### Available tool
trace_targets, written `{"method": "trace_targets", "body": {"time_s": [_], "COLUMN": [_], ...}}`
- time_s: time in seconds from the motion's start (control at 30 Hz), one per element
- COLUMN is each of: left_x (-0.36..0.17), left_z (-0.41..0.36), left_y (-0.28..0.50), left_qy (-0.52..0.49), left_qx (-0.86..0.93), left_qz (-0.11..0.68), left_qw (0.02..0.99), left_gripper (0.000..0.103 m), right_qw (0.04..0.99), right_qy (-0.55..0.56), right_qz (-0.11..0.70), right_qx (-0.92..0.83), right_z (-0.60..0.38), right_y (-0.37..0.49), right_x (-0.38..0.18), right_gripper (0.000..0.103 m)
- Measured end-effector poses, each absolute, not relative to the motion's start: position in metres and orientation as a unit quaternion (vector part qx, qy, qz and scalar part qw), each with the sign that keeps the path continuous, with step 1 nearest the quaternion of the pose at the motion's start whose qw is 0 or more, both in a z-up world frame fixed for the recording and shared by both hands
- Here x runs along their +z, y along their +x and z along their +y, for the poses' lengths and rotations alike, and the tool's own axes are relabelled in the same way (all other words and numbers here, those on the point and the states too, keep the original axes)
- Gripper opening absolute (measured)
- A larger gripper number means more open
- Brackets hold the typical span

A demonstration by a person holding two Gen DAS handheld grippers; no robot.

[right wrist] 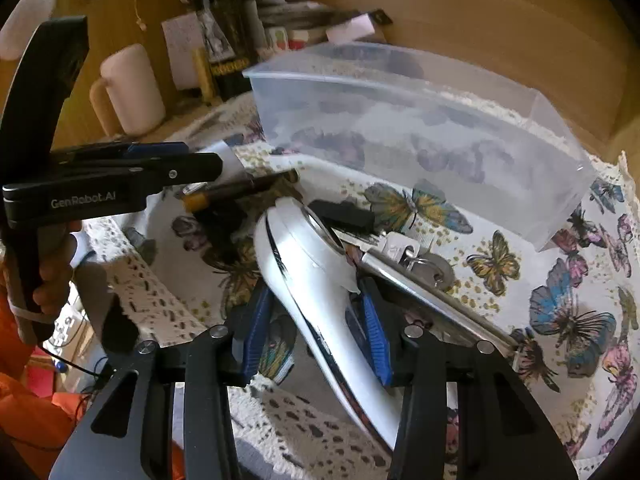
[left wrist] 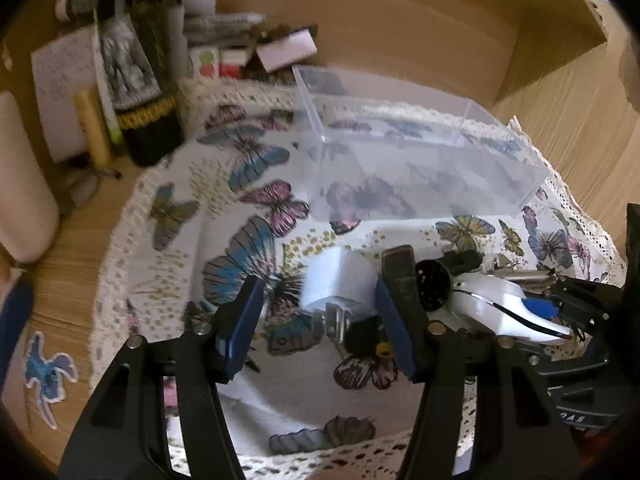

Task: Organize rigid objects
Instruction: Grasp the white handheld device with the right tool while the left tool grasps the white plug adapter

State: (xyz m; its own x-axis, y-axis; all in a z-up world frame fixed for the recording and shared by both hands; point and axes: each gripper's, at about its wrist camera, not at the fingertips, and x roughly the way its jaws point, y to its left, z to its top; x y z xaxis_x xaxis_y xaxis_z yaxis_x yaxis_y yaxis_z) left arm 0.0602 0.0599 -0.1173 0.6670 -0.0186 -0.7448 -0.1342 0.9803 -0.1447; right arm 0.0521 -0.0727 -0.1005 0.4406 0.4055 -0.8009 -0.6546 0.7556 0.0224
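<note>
A clear plastic bin (left wrist: 420, 168) stands on the butterfly cloth (left wrist: 224, 208); it also shows in the right wrist view (right wrist: 420, 136). A white plug adapter (left wrist: 340, 284) lies between the fingers of my left gripper (left wrist: 320, 332), which is open around it, apart from it on the left side. My right gripper (right wrist: 316, 328) has its blue pads (right wrist: 374, 328) on both sides of a white handheld device (right wrist: 312, 280), seen from the left as well (left wrist: 492, 304). Keys (right wrist: 416, 256) and a metal tool (right wrist: 440, 300) lie beside it.
A black block (right wrist: 344, 212) and a pen (right wrist: 240, 192) lie near the device. At the back left stand a dark bottle (left wrist: 140, 60), boxes, tubes and a pale mug (right wrist: 132, 92). A cardboard box wall (left wrist: 400, 32) rises behind the bin.
</note>
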Motion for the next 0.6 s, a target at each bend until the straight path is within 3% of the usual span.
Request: {"method": "trace_targets", "body": {"time_s": [0.1,0.17,0.6], "left_x": [-0.127,-0.129,-0.100], "left_z": [0.061,0.062,0.057], "left_y": [0.068,0.069,0.052], "left_qy": [-0.100,-0.103,-0.086], "left_qx": [0.031,0.034,0.038], "left_qz": [0.421,0.420,0.366], "left_qw": [0.901,0.901,0.926], "left_gripper": [0.043,0.041,0.040], "right_qw": [0.837,0.839,0.871], "right_qy": [-0.152,-0.147,-0.103], "right_qz": [0.421,0.419,0.378], "right_qx": [0.314,0.314,0.295], "right_z": [-0.069,-0.070,-0.091], "right_y": [0.053,0.054,0.050], "right_x": [-0.099,-0.099,-0.065], "right_gripper": [0.037,0.036,0.035]}}
